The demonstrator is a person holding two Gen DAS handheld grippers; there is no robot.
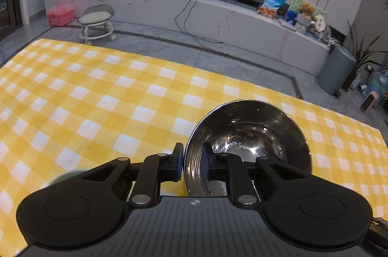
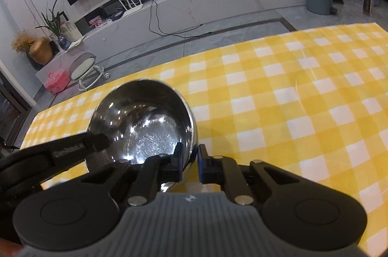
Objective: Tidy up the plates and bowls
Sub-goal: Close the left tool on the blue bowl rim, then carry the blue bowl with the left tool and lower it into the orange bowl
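Observation:
A shiny steel bowl is held over the yellow checked tablecloth. My left gripper is shut on the bowl's left rim, one finger inside and one outside. In the right wrist view the same steel bowl shows, and my right gripper is shut on its right rim. The left gripper's finger shows at the bowl's left rim there. A pale green dish edge peeks out under the left gripper, mostly hidden.
The tablecloth covers the table to its far edge. Beyond it lie a grey floor, a low TV bench, a small wheeled stool and a grey bin.

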